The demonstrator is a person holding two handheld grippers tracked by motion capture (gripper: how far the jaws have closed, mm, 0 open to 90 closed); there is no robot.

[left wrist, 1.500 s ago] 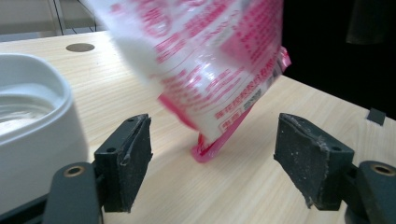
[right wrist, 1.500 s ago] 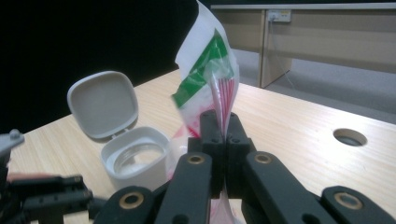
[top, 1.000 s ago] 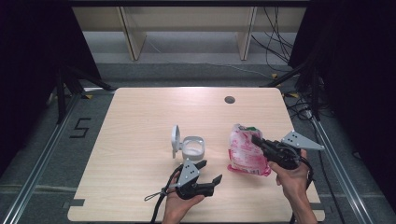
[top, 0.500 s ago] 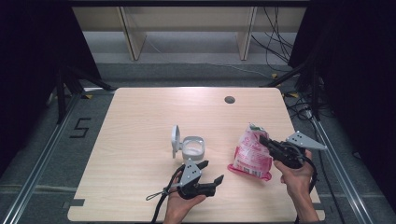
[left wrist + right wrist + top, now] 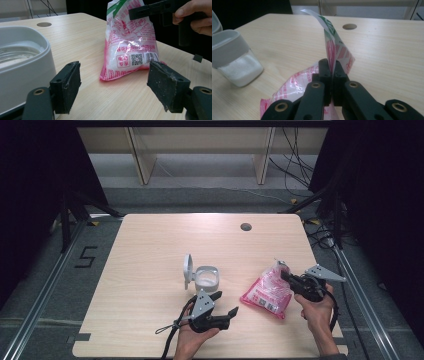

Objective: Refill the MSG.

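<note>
- Right now the pink bag [image 5: 267,292] is resting its bottom on the desk [image 5: 150,250], right of centre, its top lifted.
- My right tongs [image 5: 286,276] are pinching its top edge, pressed together on the film.
- My left tongs [image 5: 225,304] are sitting spread and holding nothing, near the bag.
- Just beside them the white container [image 5: 206,278] is standing with its lid flipped up.

bag [image 5: 267,292]: pink-white print, green top | container [image 5: 206,278]: grey-white | table [image 5: 150,250]: pale wood grain
</note>
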